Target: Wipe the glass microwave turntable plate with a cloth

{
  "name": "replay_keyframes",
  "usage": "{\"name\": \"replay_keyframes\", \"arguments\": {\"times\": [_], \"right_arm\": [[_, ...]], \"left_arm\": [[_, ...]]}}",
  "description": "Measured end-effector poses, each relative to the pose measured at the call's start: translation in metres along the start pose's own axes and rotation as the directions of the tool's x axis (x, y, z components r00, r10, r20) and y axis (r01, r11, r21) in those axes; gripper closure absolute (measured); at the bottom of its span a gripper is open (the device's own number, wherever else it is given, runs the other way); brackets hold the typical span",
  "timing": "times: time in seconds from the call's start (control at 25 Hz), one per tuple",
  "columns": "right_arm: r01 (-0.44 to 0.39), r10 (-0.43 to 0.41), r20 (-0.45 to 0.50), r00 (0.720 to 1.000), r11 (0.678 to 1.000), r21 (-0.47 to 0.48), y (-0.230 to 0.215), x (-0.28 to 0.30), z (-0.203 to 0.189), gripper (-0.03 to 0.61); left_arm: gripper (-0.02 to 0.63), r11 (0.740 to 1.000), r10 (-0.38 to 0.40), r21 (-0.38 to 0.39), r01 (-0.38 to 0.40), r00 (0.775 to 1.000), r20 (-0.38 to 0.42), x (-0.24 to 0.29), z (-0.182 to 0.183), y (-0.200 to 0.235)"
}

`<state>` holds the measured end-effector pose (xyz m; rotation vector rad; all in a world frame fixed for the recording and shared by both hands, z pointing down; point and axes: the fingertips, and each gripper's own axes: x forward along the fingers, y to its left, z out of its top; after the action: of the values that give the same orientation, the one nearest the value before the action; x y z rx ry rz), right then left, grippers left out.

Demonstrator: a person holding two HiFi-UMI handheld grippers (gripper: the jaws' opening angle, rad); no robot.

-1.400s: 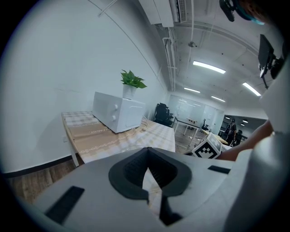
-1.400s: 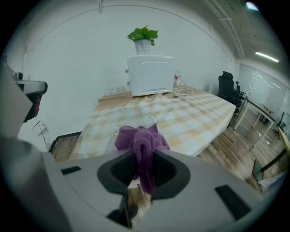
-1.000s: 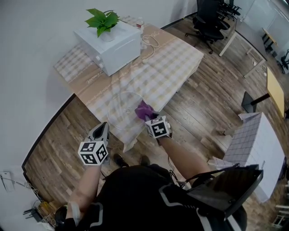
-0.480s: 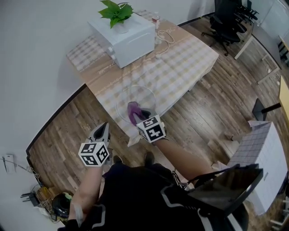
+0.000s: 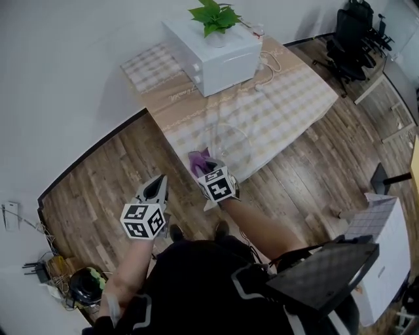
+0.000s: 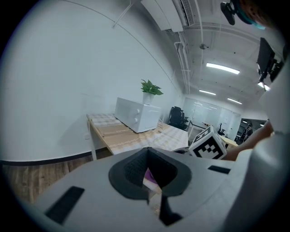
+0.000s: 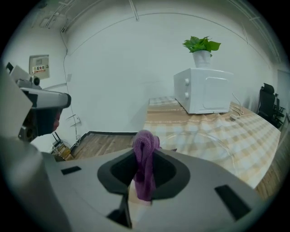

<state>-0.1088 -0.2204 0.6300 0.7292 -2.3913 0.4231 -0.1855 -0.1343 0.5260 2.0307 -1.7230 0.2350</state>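
As the right claw, clenched on the purple cloth, has drawn across the glass plate to its near left rim on the table, one wiping pass seems finished; the left claw stays closed and empty, off the table.

A white microwave stands at the far end of a table spread with a pale checked tablecloth, and a leafy green potted plant sits on top of it (its pot is white too). A white cable lies looped on the tablecloth just beside the microwave. Black office chairs stand well apart from the table on the wood-plank floor.
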Motion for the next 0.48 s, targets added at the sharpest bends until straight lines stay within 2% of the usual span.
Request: {"name": "replay_keyframes", "arguments": {"times": [0.2,0.48], "right_arm": [[0.03,-0.032,-0.082,0.996,0.999,-0.029,0.004,0.023,-0.022,0.499],[0.087,-0.084,-0.099,0.992,0.996,0.018,-0.017,0.021,-0.036,0.499]], "left_arm": [[0.609,1.0,0.002,0.014,-0.001,1.0,-0.008,-0.005,-0.001,0.012],[0.609,0.998,-0.048,0.027,0.049,0.999,-0.026,0.004,0.0,0.007]]}}
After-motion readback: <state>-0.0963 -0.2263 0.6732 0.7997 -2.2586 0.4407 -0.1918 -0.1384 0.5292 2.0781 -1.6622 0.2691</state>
